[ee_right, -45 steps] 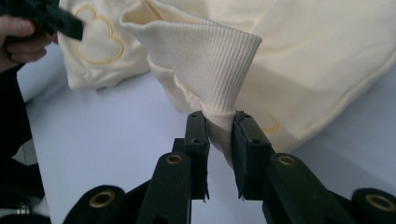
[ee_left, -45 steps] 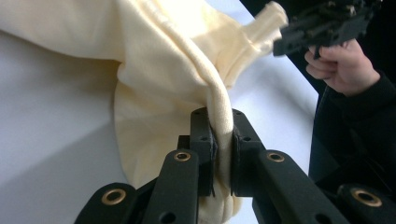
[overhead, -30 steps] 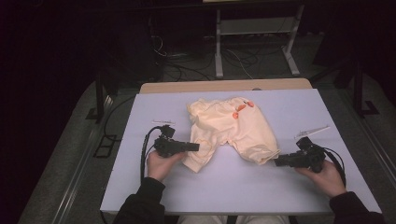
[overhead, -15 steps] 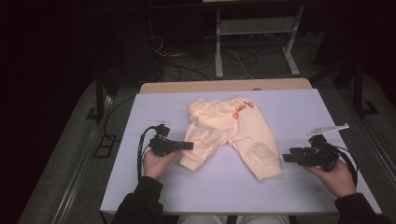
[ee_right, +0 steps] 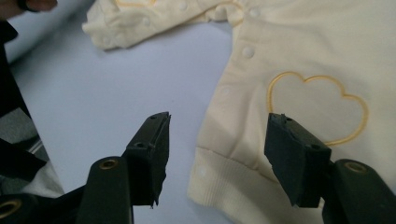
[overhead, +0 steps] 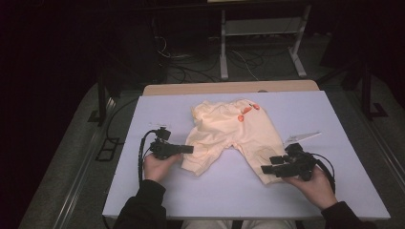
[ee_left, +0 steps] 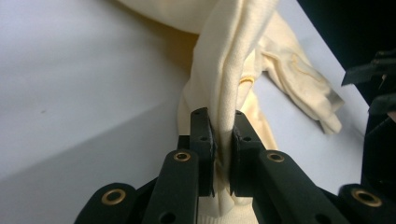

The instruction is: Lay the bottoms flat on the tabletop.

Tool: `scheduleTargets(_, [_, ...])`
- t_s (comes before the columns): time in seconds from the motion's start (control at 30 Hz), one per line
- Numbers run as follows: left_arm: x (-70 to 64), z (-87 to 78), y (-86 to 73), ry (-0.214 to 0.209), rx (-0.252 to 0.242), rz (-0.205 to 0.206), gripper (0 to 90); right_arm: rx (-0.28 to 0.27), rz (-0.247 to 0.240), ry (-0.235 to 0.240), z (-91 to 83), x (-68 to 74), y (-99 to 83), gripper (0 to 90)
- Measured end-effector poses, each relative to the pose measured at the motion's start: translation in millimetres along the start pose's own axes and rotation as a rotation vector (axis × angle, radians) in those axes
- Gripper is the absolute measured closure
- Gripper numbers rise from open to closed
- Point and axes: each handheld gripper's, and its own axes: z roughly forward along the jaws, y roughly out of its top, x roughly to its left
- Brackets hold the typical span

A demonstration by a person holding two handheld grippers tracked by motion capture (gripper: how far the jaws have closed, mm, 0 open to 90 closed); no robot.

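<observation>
High view shows a pair of pale yellow baby trousers (overhead: 228, 138) spread on the white desk (overhead: 334, 200), waistband toward the far edge and the two legs pointing back toward the person. Two small orange marks sit near the waistband on the right side. The left gripper (overhead: 187, 149) lies at the hem of the left leg, held in the person's left hand (overhead: 160, 166); the right gripper (overhead: 265, 170) lies at the hem of the right leg, held in the right hand (overhead: 315, 183). A white paper tag (overhead: 302, 137) lies on the desk just beyond the right gripper.

Left gripper view shows the left gripper (ee_left: 223, 140) with its jaws clamped on a bunched fold of the yellow cloth (ee_left: 233, 60), which rises taut from between them; the other trouser leg lies flat on the desk farther off.

Right gripper view shows the right gripper (ee_right: 219, 140) with its jaws standing wide apart, one over the bare desk, the other over the cloth. Between them lies the ribbed cuff (ee_right: 238, 186) of the leg, not gripped. A heart outline (ee_right: 317, 105) stitched in darker yellow sits just above the cuff, and a row of snap buttons (ee_right: 247, 50) runs along the inner seam.
</observation>
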Motion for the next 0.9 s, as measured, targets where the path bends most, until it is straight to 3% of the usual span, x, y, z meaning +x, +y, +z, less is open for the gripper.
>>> scheduleTargets(0.2, [5.8,3.0,-1.0,0.02,0.009,-0.014,80.5,0.054,-0.018,-0.03,19.2,3.8,-2.9,42.3])
scheduleTargets(0.33, [8.2,4.8,-1.6,0.035,0.016,-0.022,80.1,0.099,-0.065,-0.093,30.9,10.5,-6.4,43.9])
scheduleTargets(0.43, [7.7,4.5,-1.5,0.051,0.015,-0.018,78.9,0.101,-0.136,-0.173,36.4,18.2,-8.0,55.8])
scheduleTargets(0.5, [4.2,0.8,-0.8,0.099,0.008,0.0,72.6,0.105,-0.16,-0.202,36.9,20.1,-7.6,63.3])
scheduleTargets(0.57, [-1.5,-6.1,-0.4,0.157,-0.015,0.027,66.6,0.102,-0.133,-0.191,35.5,18.0,-6.8,66.4])
scheduleTargets(0.63, [-7.7,-14.8,0.1,0.179,-0.047,0.038,60.5,0.097,-0.111,-0.172,34.2,14.8,-6.2,67.4])
scheduleTargets(0.8, [-28.4,-32.4,0.2,0.137,-0.115,0.1,47.2,0.091,-0.07,-0.134,31.7,9.5,-5.5,68.3])
scheduleTargets(0.9, [-40.2,-29.9,-1.5,0.091,-0.084,0.148,43.6,0.086,-0.06,-0.117,30.0,7.4,-4.7,69.0])
